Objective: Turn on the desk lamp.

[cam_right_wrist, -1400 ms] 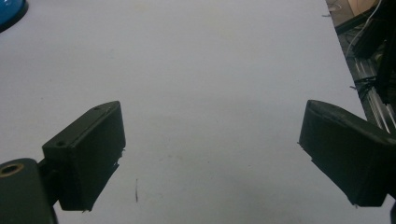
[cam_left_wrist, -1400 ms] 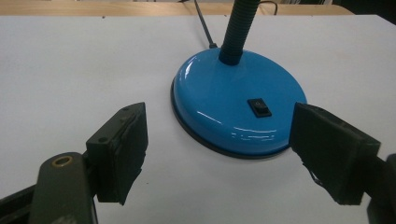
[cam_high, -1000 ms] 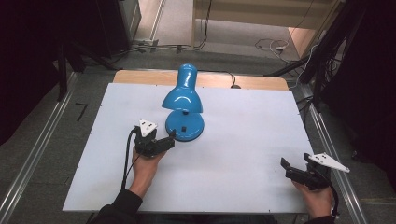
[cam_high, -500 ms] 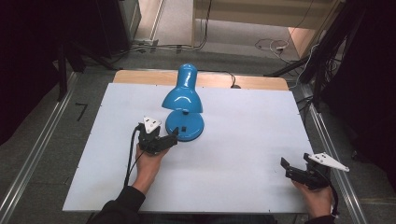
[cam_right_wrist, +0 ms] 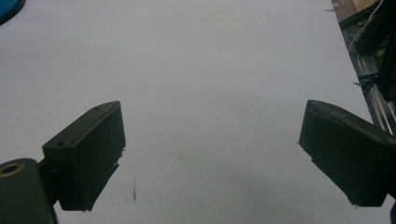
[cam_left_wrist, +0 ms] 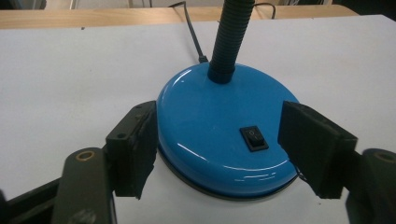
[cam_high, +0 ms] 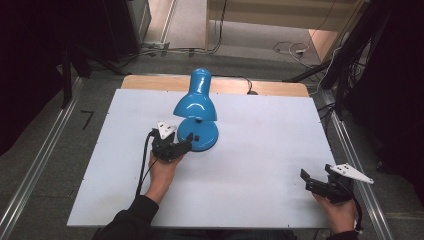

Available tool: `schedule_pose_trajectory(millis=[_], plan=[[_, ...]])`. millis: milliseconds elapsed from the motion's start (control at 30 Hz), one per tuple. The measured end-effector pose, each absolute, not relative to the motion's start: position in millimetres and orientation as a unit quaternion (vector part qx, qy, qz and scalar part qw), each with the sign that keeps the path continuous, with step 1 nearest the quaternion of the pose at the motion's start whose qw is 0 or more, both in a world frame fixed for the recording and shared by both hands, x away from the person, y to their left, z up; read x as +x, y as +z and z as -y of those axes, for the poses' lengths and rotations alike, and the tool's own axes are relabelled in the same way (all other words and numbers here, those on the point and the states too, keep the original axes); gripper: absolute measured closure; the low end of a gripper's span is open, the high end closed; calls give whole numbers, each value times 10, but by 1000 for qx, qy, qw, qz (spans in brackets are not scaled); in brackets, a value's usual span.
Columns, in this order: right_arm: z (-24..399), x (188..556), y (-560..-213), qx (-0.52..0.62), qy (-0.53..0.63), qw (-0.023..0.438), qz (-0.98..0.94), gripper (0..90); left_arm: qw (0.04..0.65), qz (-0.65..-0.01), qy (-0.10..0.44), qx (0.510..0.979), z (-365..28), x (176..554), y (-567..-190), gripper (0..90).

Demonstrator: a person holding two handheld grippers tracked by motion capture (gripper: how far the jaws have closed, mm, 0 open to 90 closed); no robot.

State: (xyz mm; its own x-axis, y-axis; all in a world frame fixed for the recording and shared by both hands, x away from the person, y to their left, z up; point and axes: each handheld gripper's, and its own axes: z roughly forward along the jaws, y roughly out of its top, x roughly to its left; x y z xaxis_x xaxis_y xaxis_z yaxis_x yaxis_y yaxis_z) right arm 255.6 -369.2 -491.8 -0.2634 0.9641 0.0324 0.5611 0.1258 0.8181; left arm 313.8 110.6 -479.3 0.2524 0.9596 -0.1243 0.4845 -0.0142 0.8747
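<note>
the glossy blue metal desk lamp (cam_high: 196, 117) at frame centre looked bottom-heavy and slippery — best gripped across its round base (cam_left_wrist: 224, 135), which the left gripper (cam_left_wrist: 219, 149) straddled, jaws wide; the right gripper (cam_right_wrist: 210, 154) gaped too — empty.

Lamp (cam_high: 196, 114) stood mid-table (cam_high: 270, 150), toward far edge. Left gripper (cam_high: 172, 146) placed at near-left side of lamp base (cam_left_wrist: 224, 135), jaws flanking it. Right gripper (cam_high: 320, 184) held well apart, near table's near-right corner.

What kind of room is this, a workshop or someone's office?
Probably a lab set up for recording, not an office. A white table sits inside metal rails, loose cables lie on the floor beyond it, and a blue desk lamp stands as the object to handle.
</note>
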Motion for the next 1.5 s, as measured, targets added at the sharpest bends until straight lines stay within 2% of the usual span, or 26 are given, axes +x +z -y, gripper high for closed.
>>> schedule_pose_trajectory(millis=[200, 600, 767, 1500], plan=[[3691, 2562, -4925, 546, 373, 268, -701, 58, 443, -541, 263, 665, -1045, 3171, -4820, 401], [3690, 2562, -4924, 547, 372, 266, -702, 59, 452, -527, 253, 674, -993, 3208, -4840, 802], [3691, 2562, -4925, 547, 372, 264, -702, 59, 455, -518, 256, 677, -963, 3233, -4839, 897], [3699, 2602, -4951, 550, 371, 255, -704, 59, 441, -514, 237, 697, -810, 3375, -4993, 900]])
